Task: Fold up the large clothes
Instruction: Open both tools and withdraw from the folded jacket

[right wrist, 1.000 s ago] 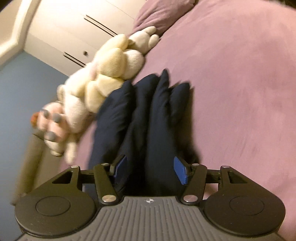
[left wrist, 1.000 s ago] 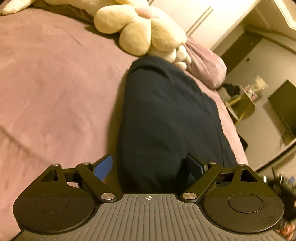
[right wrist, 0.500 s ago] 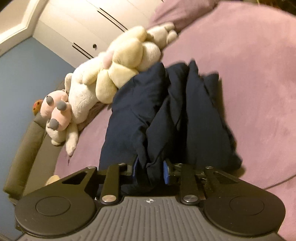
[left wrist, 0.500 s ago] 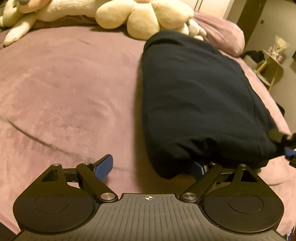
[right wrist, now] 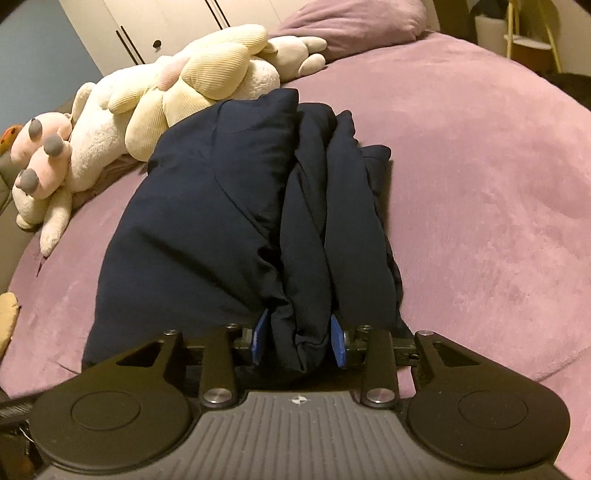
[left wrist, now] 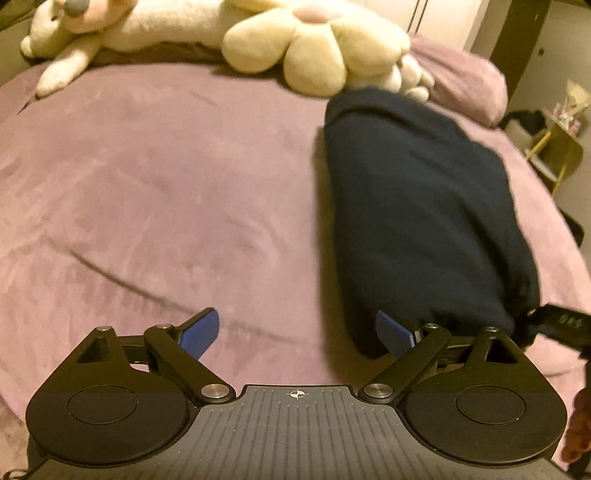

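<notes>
Ribbed grey plastic fills the bottom of both wrist views, with black disc-shaped linkages either side. Left gripper (left wrist: 297,332) has its blue pads spread wide with nothing between them, just fuzzy mauve bedspread (left wrist: 147,192) underneath; the right-hand pad sits just beside the near end of the navy garment (left wrist: 424,206). Right gripper (right wrist: 299,341) has a thick bunched fold of that same garment (right wrist: 229,206) between its blue pads, and the jaws are easing apart right now, though the pads look like they still press the cloth. The garment is a long folded bundle lying on the bed, smooth matte fabric, with several stacked pleats along one side. Its far end touches a cream corduroy flower-shaped plush (right wrist: 199,81), beside a white plush with pink paws and grey toe pads (right wrist: 40,155). Behind them are a mauve pillow (left wrist: 469,88) and white cupboard doors (right wrist: 177,22). Some white characters on the black bit at the left view's right edge are too blurry to read, and a hand is cut off there.
</notes>
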Tool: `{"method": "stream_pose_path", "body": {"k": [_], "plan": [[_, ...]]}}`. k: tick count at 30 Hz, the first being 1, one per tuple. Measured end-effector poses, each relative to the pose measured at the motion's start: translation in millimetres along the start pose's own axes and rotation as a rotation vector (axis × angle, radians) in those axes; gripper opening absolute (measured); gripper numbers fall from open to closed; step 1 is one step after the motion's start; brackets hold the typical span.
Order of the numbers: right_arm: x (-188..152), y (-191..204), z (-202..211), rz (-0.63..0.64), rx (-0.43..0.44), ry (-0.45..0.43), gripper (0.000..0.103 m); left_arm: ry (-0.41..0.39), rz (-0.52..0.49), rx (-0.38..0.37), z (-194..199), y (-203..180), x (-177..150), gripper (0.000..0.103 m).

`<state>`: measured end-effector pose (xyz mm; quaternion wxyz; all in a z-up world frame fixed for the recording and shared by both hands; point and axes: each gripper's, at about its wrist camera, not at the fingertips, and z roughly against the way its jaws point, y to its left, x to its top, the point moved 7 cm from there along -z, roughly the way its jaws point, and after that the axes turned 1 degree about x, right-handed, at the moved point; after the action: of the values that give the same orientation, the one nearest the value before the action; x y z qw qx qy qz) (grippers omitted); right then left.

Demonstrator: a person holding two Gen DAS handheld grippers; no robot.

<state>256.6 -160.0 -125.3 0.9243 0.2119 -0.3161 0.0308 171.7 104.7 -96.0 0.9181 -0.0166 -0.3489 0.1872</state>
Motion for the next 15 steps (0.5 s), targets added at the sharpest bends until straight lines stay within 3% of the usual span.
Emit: {"method": "stream_pose_path", "body": {"k": [4,7,9,11,15], "plan": [[2,0,-3,0.025,-0.012,0.002,0.036,0.002,-0.018,-0.008,-11,-12,1,0.096],[4,1,-7,0.046,-0.019,0.009,0.038,-0.012,-0.044,0.058,-15,-10,-2,0.099],[6,3,-1,0.033,-0.017,0.017,0.048,-0.011,-0.059,0.064,-7,-10,-4,0.099],[5,4,18,0.03,-0.067,0.007,0.075,0.028,-0.092,0.078,-1,-10,-10,0.099],[-11,14,46,0.073,-0.167,0.051,0.079,0.077,-0.107,0.051,10,-19,-26,0.1]]}}
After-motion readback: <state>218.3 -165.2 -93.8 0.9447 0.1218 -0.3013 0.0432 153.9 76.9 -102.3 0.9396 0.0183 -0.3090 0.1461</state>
